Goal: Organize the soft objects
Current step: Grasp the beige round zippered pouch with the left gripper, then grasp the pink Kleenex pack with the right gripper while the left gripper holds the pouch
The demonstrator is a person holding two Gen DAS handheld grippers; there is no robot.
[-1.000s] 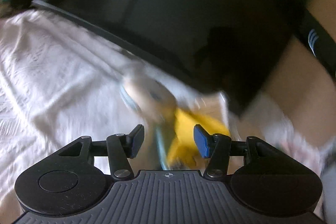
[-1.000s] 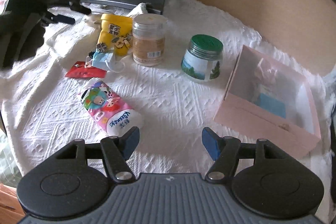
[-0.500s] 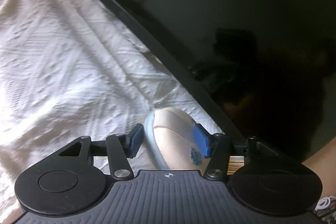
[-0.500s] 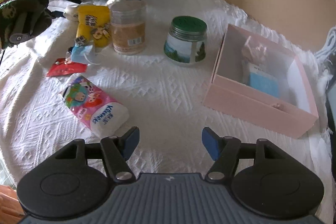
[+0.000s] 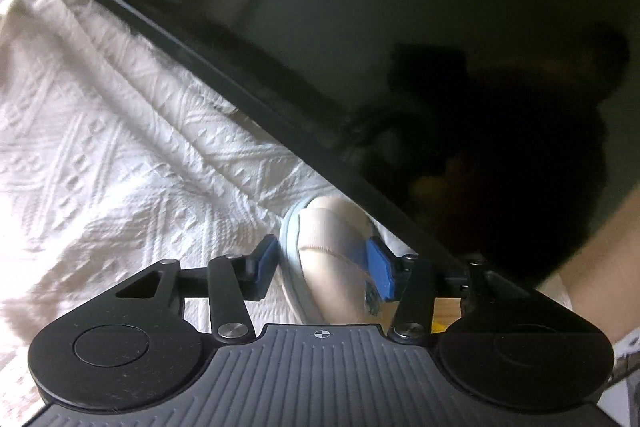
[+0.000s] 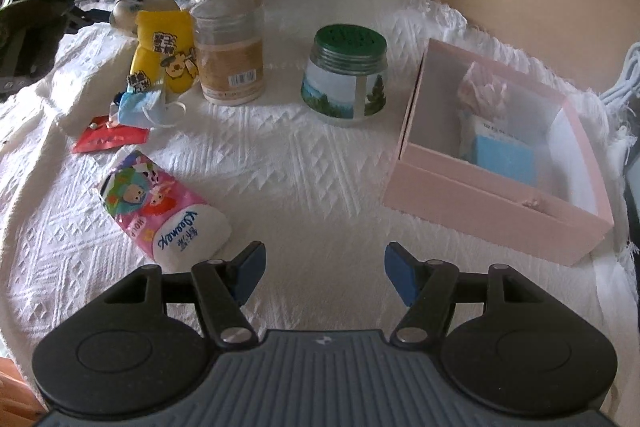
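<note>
A plush toy with a round beige head (image 5: 328, 255) and a yellow body (image 6: 160, 55) lies against the foot of a dark monitor (image 5: 400, 27). My left gripper (image 5: 324, 269) has the head between its blue pads and its jaws are closing. The right pad touches the head; a sliver of gap shows at the left pad. In the right wrist view the left gripper (image 6: 120, 5) reaches the toy's head from the left. My right gripper (image 6: 324, 267) hangs open over the white cloth, holding nothing. A pink tissue pack (image 6: 160, 203) lies just left of it.
A pink open box (image 6: 492, 195) with soft items inside stands at the right. A crumpled blue face mask (image 6: 140, 107) and a red packet (image 6: 108, 139) lie near the toy. A clear jar (image 6: 230, 51) and a green-lidded jar (image 6: 346, 75) stand mid-cloth.
My left gripper has moved in over the plush toy until its head sits between the pads, and the jaws have narrowed. The right gripper has drifted a little over the cloth, still open.
</note>
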